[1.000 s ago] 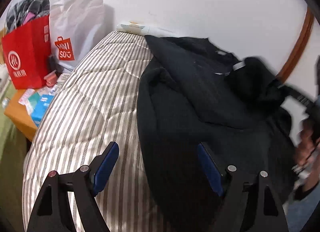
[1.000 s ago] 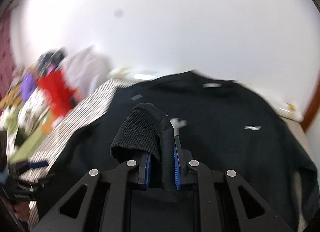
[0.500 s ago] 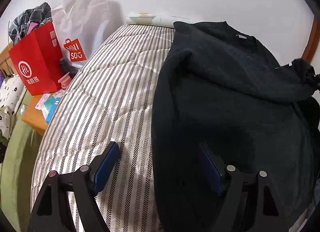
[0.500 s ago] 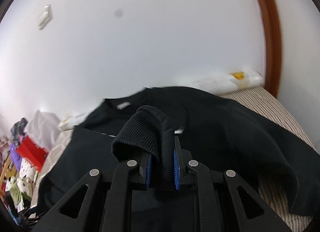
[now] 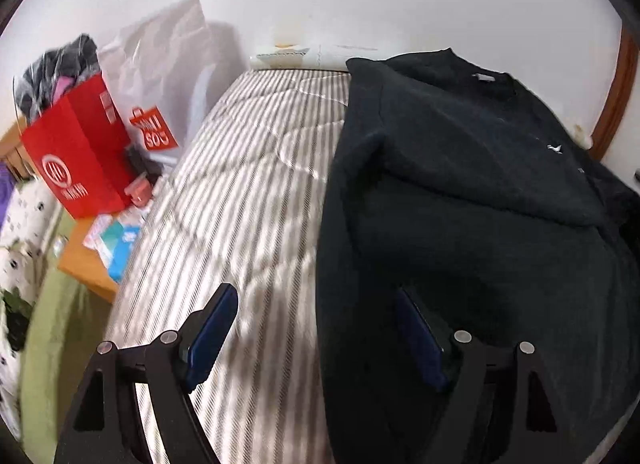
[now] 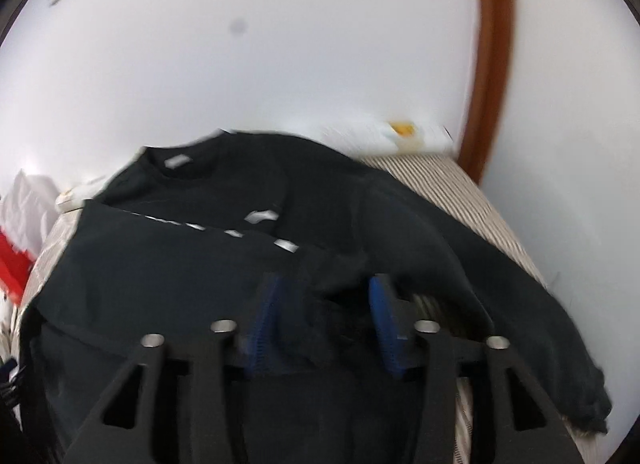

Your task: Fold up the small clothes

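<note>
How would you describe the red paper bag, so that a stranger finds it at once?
Start at the striped bed; a low wooden table stands at its left side. The red paper bag stands there, bearing a white round logo, while the white bag beside it has a red logo.

A black long-sleeved sweater [image 5: 460, 200] lies spread on a striped bed, neck toward the wall, with a small white label inside the collar [image 6: 178, 161] and a small white mark on the chest. One sleeve [image 5: 480, 184] is folded across the body; the other sleeve [image 6: 500, 284] runs along the bed's edge.
</note>
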Available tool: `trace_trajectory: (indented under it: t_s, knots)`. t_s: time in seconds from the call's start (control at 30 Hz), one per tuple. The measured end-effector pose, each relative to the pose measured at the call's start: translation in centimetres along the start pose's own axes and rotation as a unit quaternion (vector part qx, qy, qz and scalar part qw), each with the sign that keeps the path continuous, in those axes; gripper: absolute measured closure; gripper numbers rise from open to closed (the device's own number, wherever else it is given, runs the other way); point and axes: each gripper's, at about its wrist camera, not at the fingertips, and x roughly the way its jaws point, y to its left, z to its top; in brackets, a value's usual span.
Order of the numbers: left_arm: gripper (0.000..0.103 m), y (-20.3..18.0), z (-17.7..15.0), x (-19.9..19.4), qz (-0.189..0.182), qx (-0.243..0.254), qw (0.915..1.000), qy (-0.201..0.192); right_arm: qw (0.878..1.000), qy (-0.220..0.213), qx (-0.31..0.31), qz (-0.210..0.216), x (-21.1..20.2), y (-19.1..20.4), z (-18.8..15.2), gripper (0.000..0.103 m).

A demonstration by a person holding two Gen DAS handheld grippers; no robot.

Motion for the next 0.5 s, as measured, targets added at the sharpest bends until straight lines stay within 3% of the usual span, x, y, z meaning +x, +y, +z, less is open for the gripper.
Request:
trace_trajectory:
  t_s: [0.17, 0.37, 0.5]
  knots:
    - [0.028, -0.5, 2.1, 0.5, -0.004, 0.006, 0.9998, -0.019, 0.994, -0.01, -0.071, 0.082, 1.4, 8.8, 2.5, 0.042]
    - [0.056, -0.9, 4.1, 2.7, -0.004, 0.021, 0.9997, -0.013, 0.978, 0.022, -0.113, 0.177, 8.2, 19.6, 4.9, 0.042]
    - [0.061, -0.9, 4.8, 3.6, -0.014, 0.027, 0.9994, -0.019, 0.962, 0.047, -0.145, 0.226, 12.3, 26.4, 6.1, 0.042]
